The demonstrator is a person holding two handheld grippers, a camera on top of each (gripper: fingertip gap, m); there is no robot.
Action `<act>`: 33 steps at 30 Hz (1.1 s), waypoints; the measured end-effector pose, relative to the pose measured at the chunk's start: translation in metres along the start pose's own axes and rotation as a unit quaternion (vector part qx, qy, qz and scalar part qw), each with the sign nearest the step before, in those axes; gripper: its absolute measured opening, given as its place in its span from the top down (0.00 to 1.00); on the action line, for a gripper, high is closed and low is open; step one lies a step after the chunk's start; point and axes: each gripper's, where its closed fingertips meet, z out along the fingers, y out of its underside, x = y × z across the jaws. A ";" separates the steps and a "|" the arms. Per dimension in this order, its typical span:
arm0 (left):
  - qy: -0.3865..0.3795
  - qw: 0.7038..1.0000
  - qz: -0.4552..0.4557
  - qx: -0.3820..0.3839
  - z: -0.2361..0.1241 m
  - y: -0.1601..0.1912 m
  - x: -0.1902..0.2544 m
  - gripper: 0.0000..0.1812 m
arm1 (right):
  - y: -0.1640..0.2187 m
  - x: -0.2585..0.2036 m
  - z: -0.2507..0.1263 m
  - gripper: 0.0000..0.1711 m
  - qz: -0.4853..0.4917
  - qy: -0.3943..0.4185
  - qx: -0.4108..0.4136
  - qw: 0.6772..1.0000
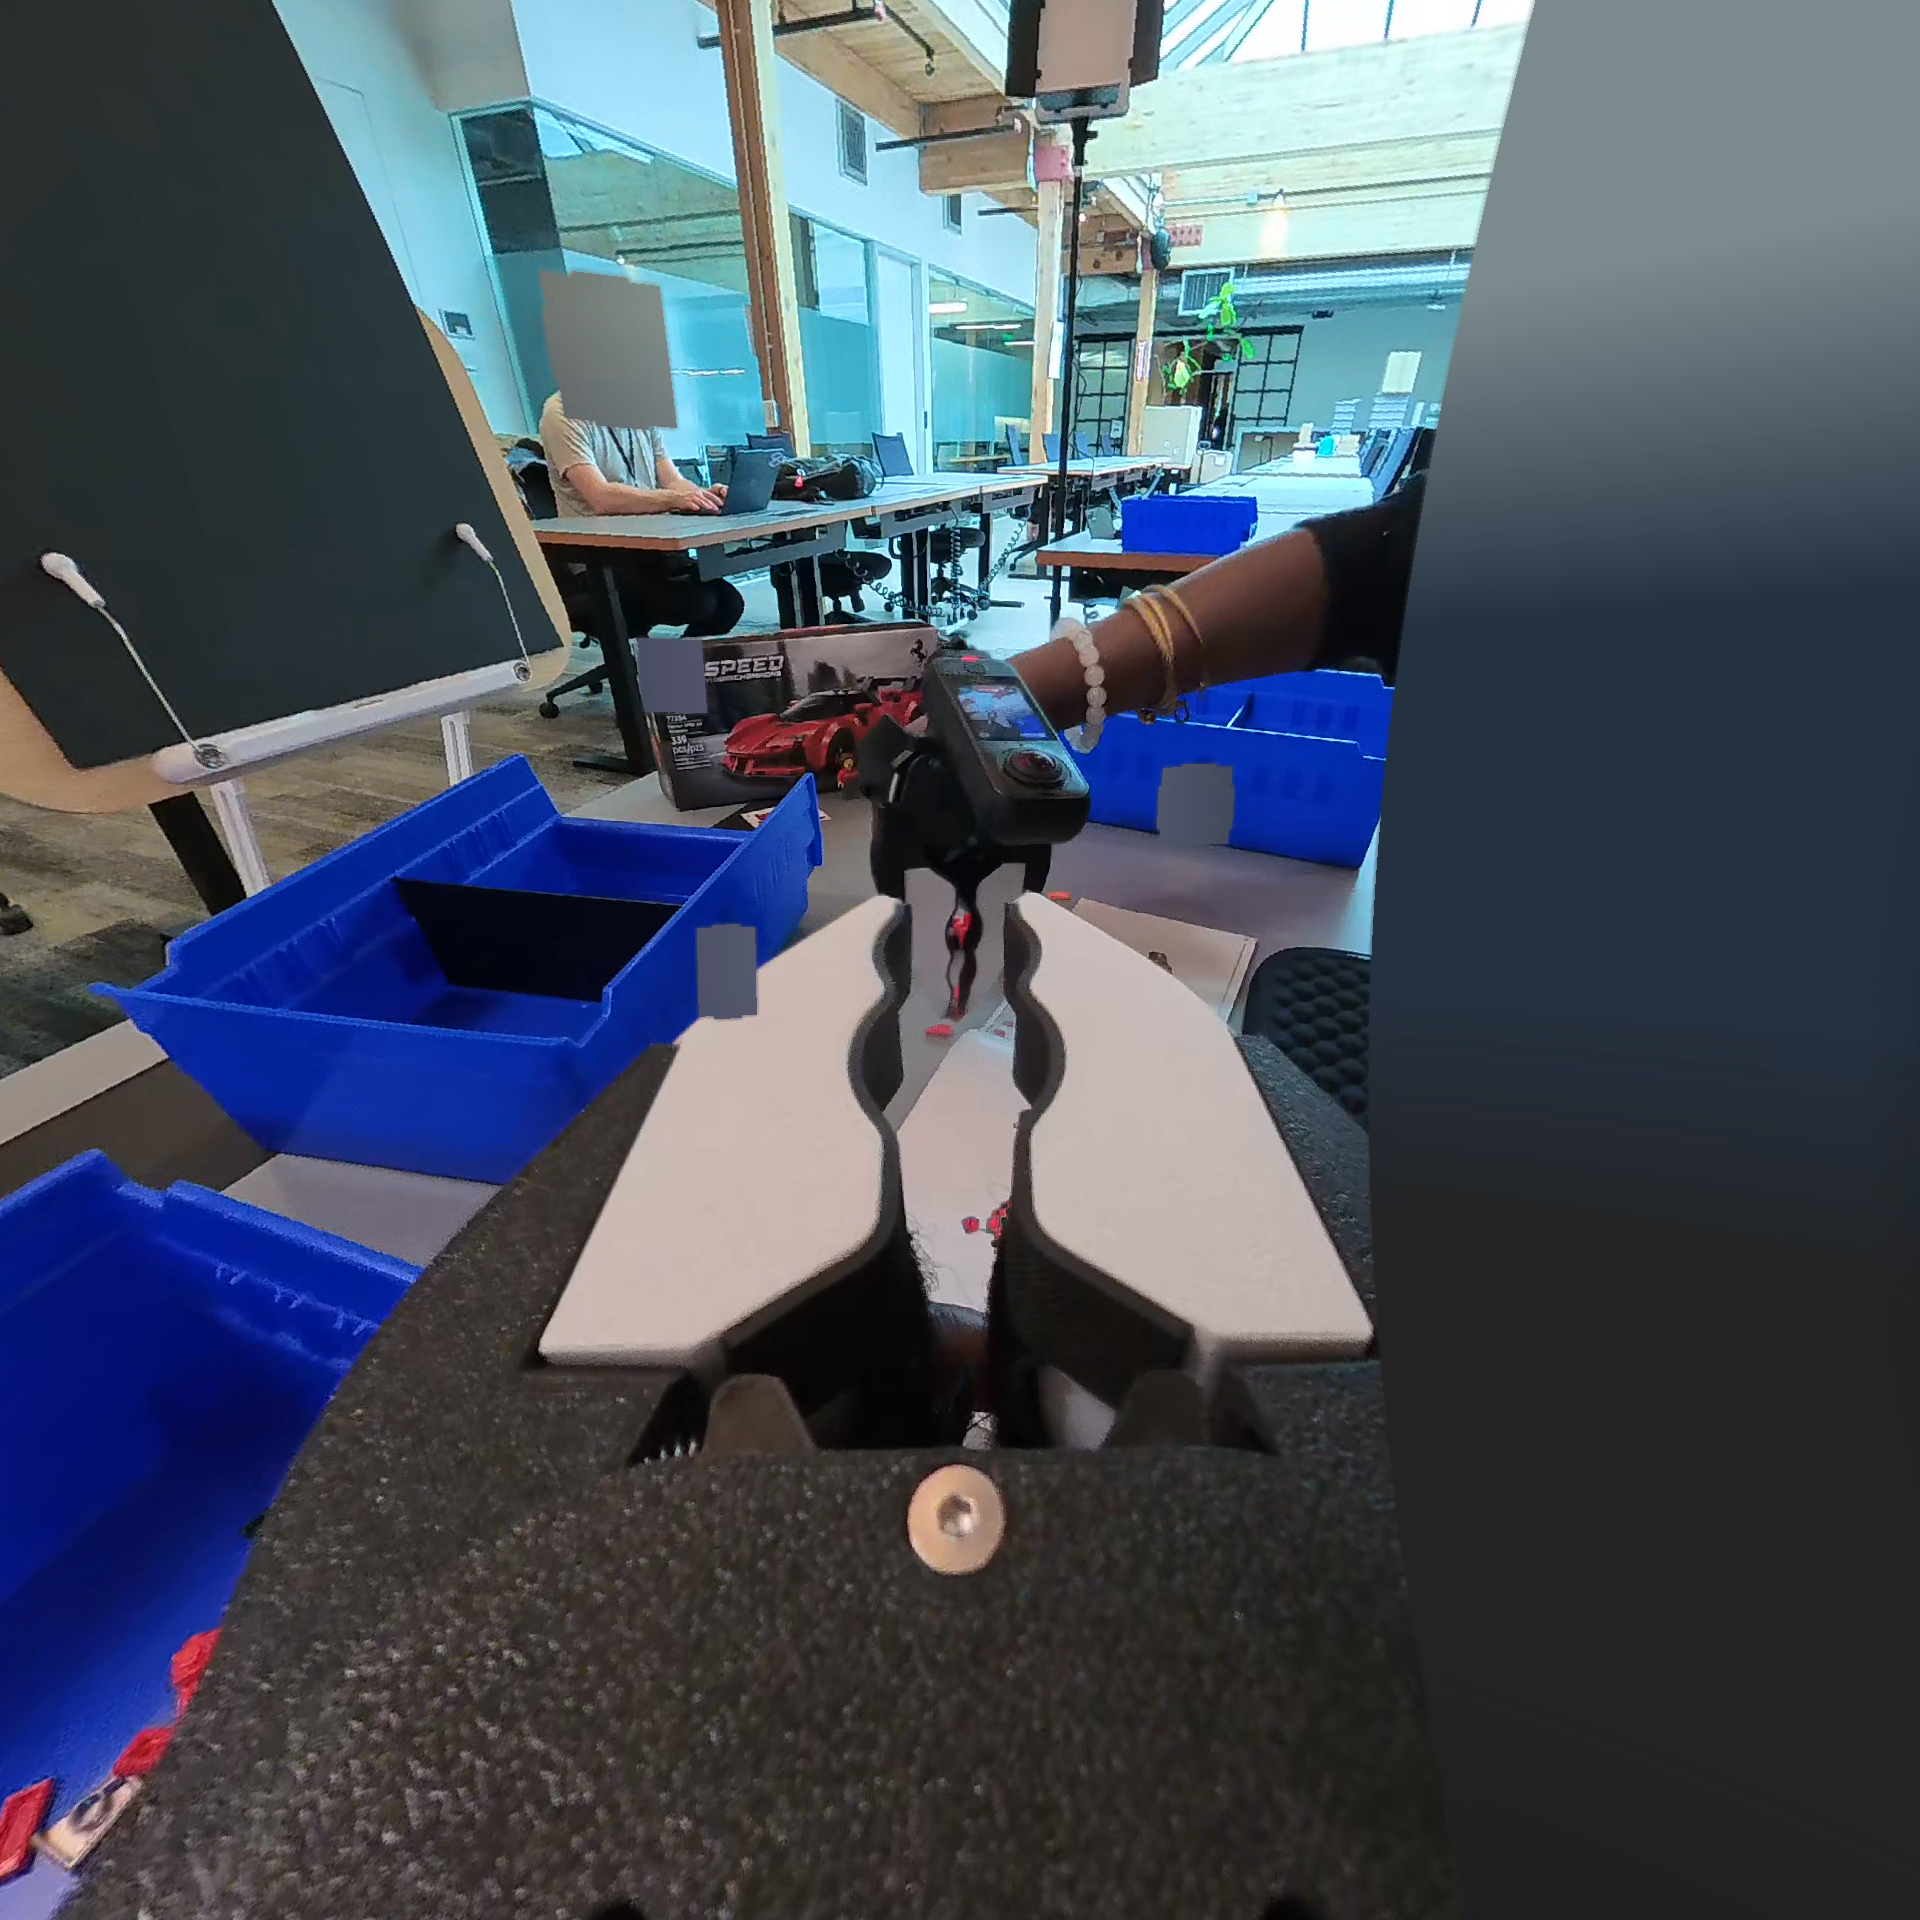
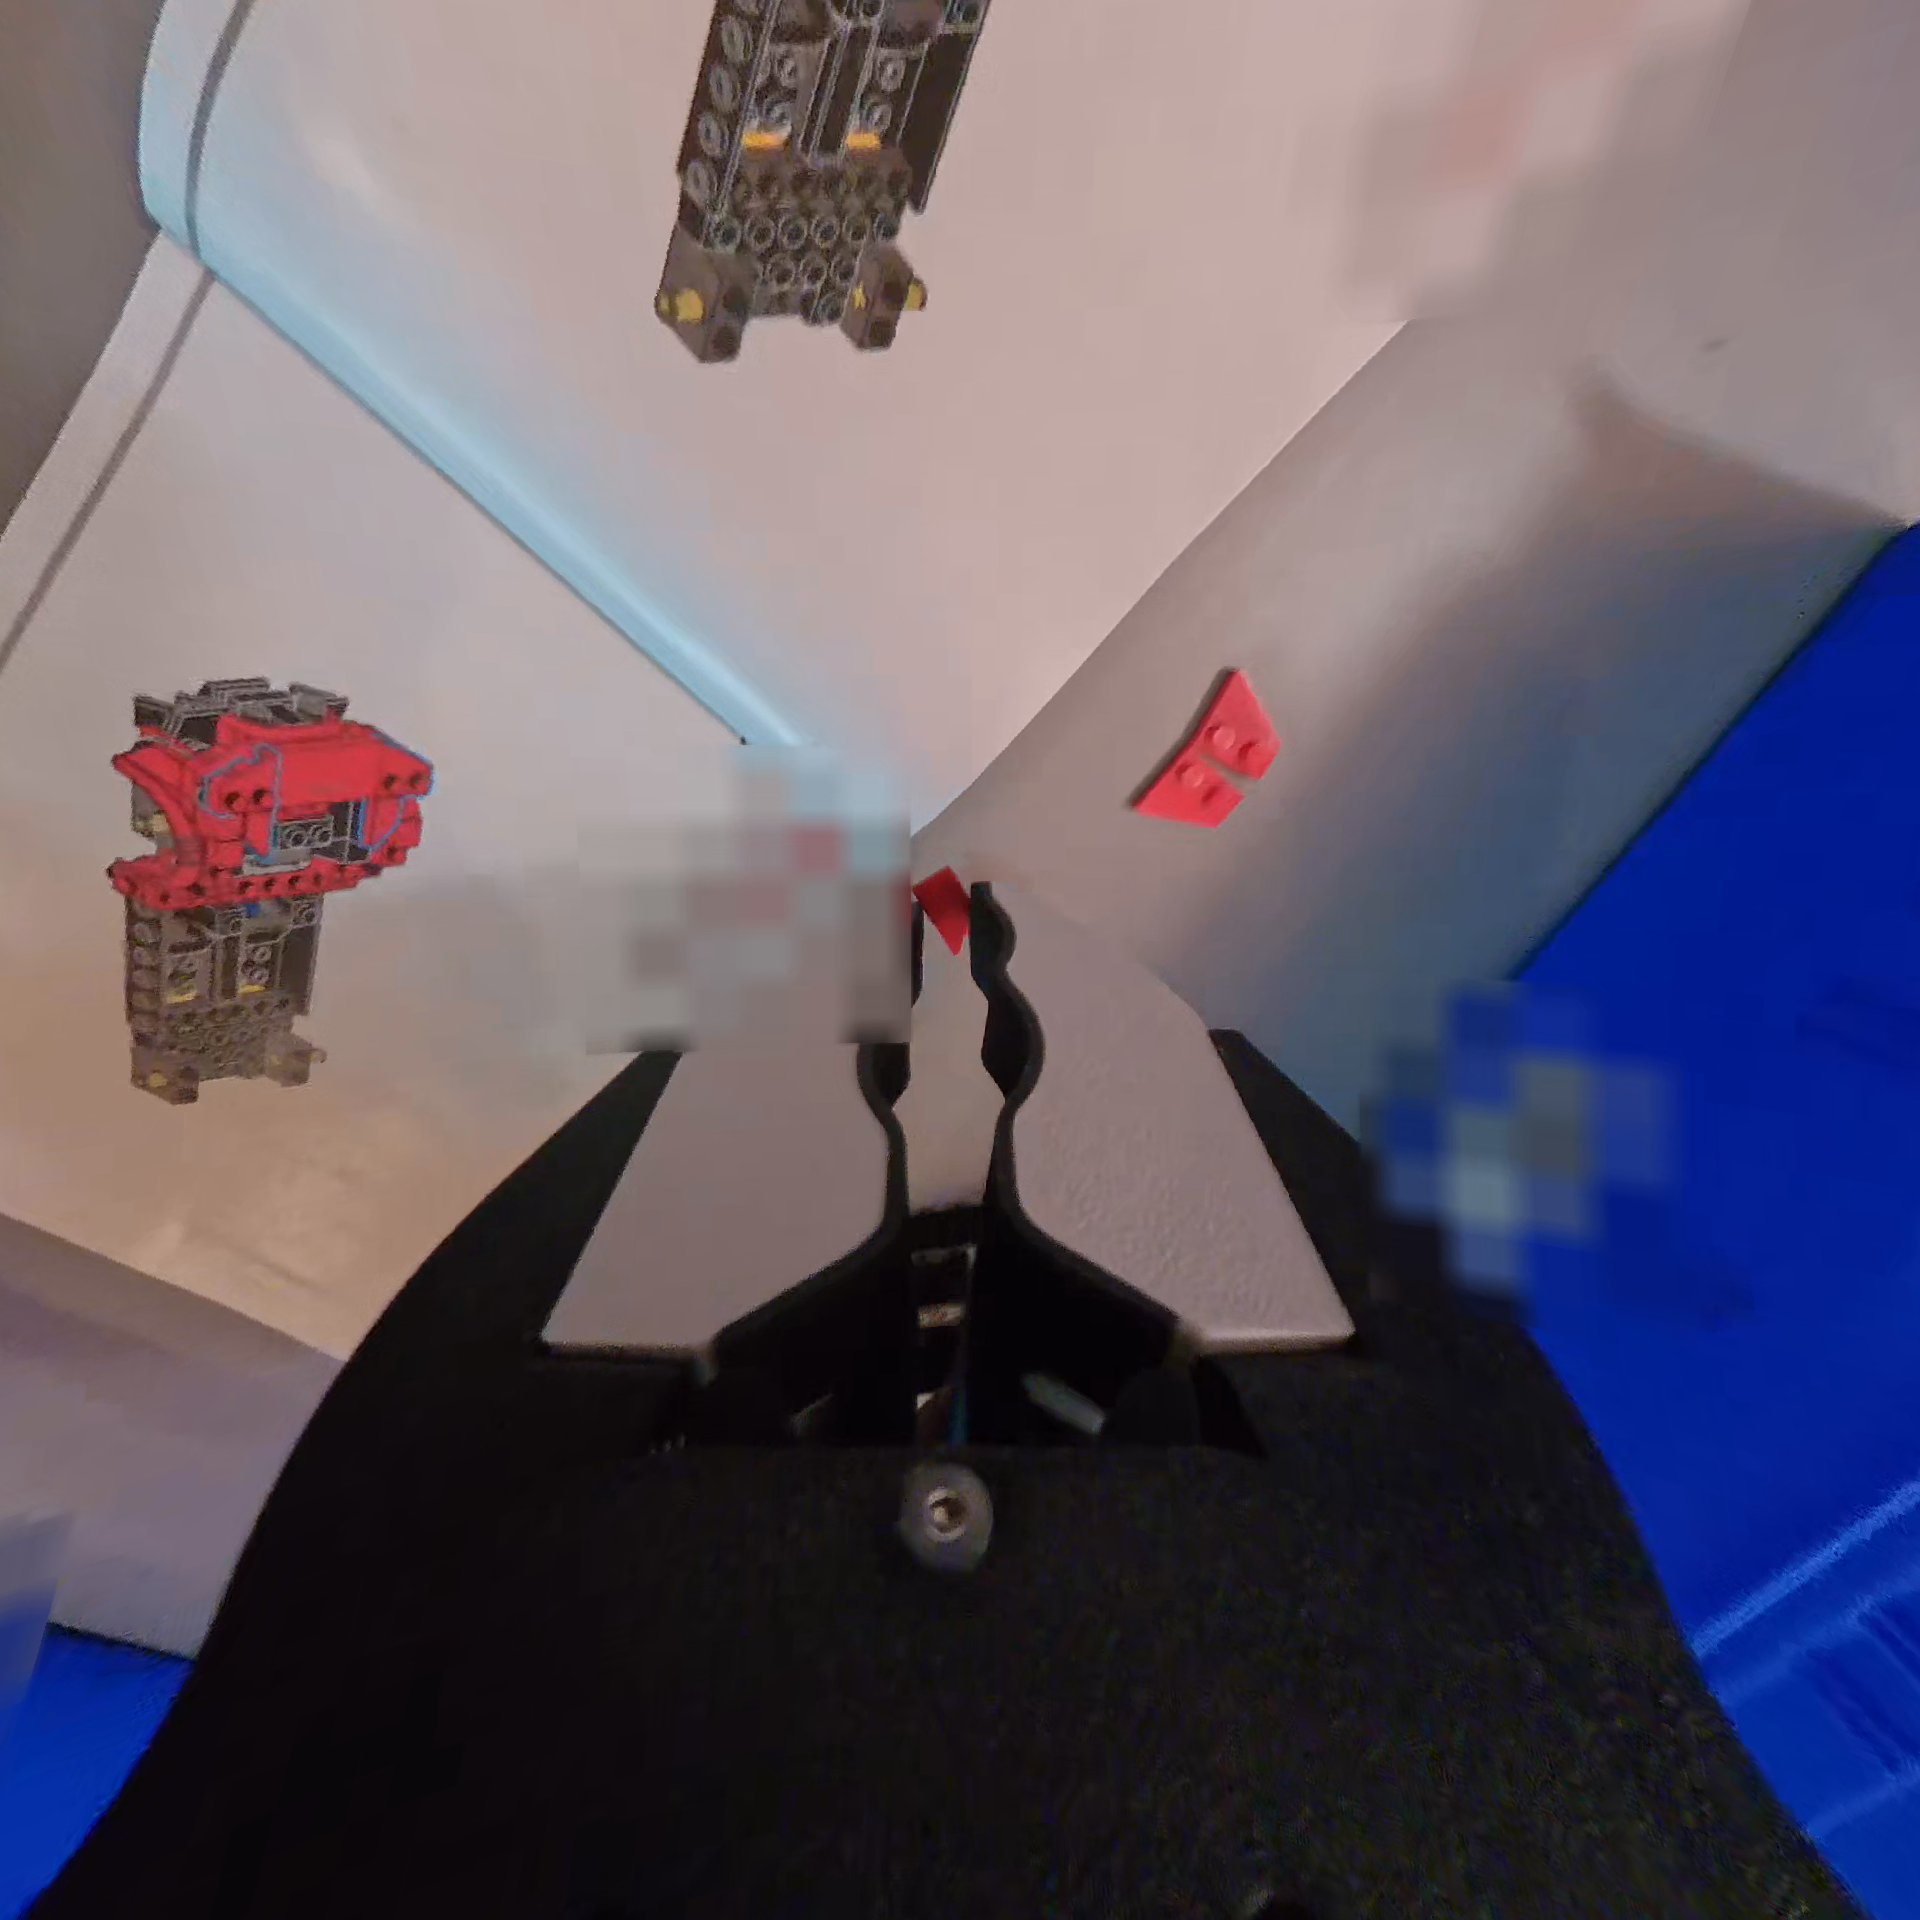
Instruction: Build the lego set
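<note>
- Right hand-held gripper (image 2: 948, 902): nearly closed, pinching a small red flat wedge-shaped lego plate (image 2: 940, 923) at the very tips only, just above the open white instruction booklet of smooth paper (image 2: 436, 540); one tip hidden behind a blurred patch.
- Left hand-held gripper (image 1: 958, 920): parted by a narrow gap, holding nothing as far as visible, raised over the grey tabletop (image 1: 1153, 883) and facing the right one.
- Could slip or turn out of the pinch: thin, hard, glossy plastic with tapered edges and very little contact.
- If dropped, could slide down the sloping page toward the blue plastic bin (image 2: 1714, 935) just beside the booklet.
- Could also push the two loose red studded wedge plates (image 2: 1210, 764), lying side by side on the page and probably light enough to skid on smooth paper.
- Hard to press anything squarely here: curled pages, likely a springy support.
- Partly built model: not seen in either view.
- Fingers (image 1: 758, 1122): flat, matte, pale outer faces, black wavy inner edges, set in a rough, grainy black body.
- Elsewhere in the left wrist view: deep blue moulded bins with ribbed walls (image 1: 468, 966), one with a black divider; small red pieces (image 1: 156, 1714) in the nearest one; a cardboard set box with a printed red car (image 1: 790, 717) at the far side of the tabletop.
</note>
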 end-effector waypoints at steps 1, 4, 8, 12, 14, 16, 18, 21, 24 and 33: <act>0.001 1.000 0.000 -0.002 0.000 0.001 0.000 0.91 | -0.001 0.002 0.003 0.95 -0.007 -0.003 -0.003 1.000; -0.001 1.000 0.003 -0.006 0.000 0.001 0.001 0.91 | -0.002 0.006 0.009 0.95 -0.027 -0.013 -0.015 0.999; -0.006 1.000 0.004 -0.002 -0.003 -0.001 0.000 0.91 | 0.000 0.010 0.012 0.95 -0.045 -0.027 -0.030 0.998; -0.009 1.000 0.000 -0.002 -0.004 0.001 -0.003 0.91 | -0.001 0.011 0.015 0.95 -0.055 -0.036 -0.033 0.997; -0.009 1.000 -0.002 -0.003 -0.004 0.001 -0.004 0.91 | 0.000 0.011 0.016 0.95 -0.059 -0.037 -0.036 0.997; -0.009 1.000 -0.003 -0.004 -0.004 0.002 -0.004 0.91 | 0.001 0.011 0.017 0.95 -0.057 -0.040 -0.038 0.997; -0.009 1.000 -0.005 -0.007 -0.004 0.003 -0.005 0.91 | 0.001 0.010 0.017 0.95 -0.056 -0.043 -0.038 0.997; -0.010 1.000 -0.007 -0.009 -0.003 0.004 -0.005 0.91 | 0.002 0.009 0.017 0.93 -0.054 -0.047 -0.038 0.997; -0.010 1.000 -0.008 -0.010 -0.003 0.005 -0.006 0.91 | 0.003 0.010 0.018 0.93 -0.058 -0.045 -0.041 0.996; -0.010 1.000 -0.008 -0.015 -0.002 0.007 -0.006 0.92 | 0.003 0.013 0.011 0.93 -0.045 -0.034 -0.037 0.998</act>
